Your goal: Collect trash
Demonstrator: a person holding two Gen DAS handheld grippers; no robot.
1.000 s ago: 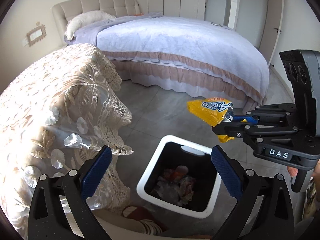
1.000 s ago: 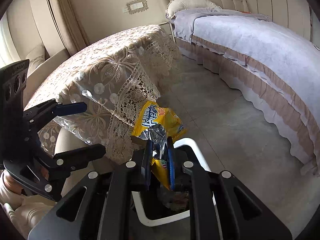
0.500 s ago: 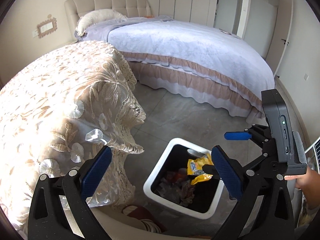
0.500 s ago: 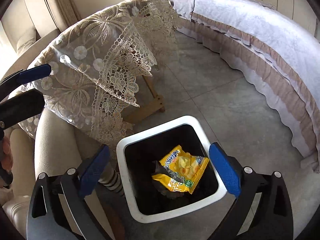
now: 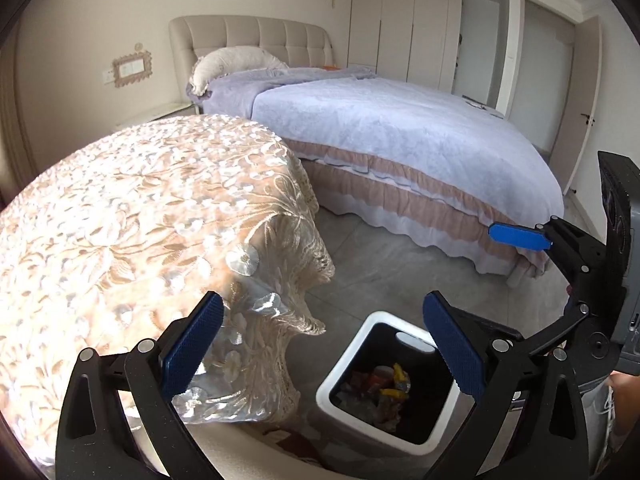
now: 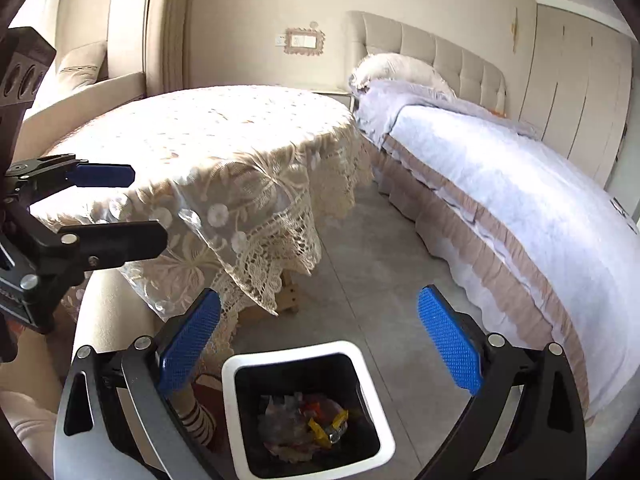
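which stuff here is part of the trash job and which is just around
Job: trash bin, yellow wrapper inside it, right gripper open, left gripper open.
Around: bed, pillow, lace-covered table.

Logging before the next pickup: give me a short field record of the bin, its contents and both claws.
bin: white-rimmed square black trash bin, on grey floor beside lace-covered table
contents: yellow snack wrapper lying on mixed trash inside
left claw: open, nothing between its jaws
right claw: open, nothing between its jaws, above the bin
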